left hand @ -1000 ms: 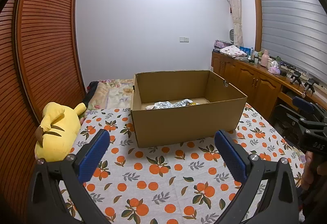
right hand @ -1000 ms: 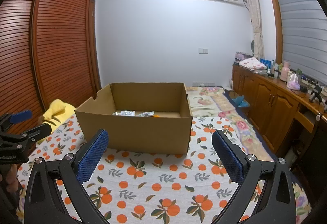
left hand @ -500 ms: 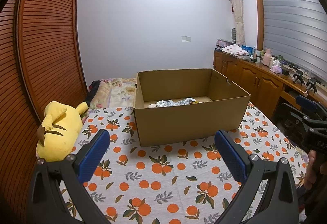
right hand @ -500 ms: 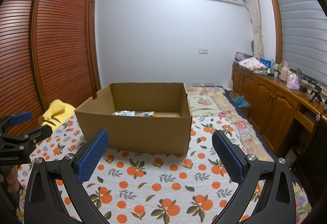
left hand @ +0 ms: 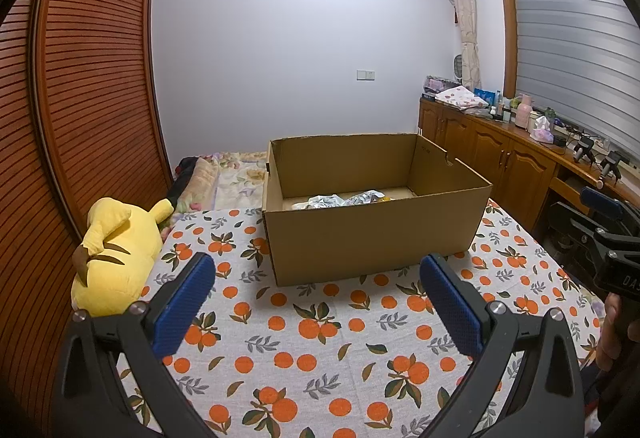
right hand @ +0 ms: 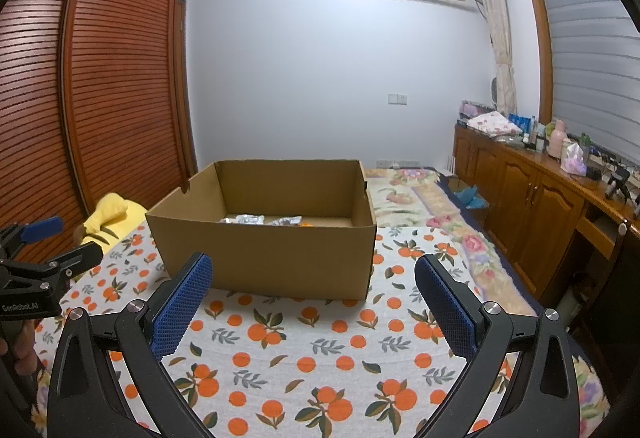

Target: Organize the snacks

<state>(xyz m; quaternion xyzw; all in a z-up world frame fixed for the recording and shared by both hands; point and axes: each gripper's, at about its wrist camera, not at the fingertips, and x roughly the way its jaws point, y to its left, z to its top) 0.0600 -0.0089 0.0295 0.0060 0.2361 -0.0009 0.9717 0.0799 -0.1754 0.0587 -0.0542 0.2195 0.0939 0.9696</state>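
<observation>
An open cardboard box stands on the orange-print bedspread; it also shows in the right wrist view. Silver snack packets lie on its floor, also seen in the right wrist view. My left gripper is open and empty, held above the bedspread in front of the box. My right gripper is open and empty, also in front of the box. Each gripper shows at the edge of the other's view.
A yellow plush toy lies left of the box by the slatted wooden wardrobe. Wooden cabinets with bottles and clutter line the right wall. A floral blanket lies behind the box.
The left gripper has drifted slightly left and back, so the box sits more to the right in its view. The right gripper has barely moved. Both stay open.
</observation>
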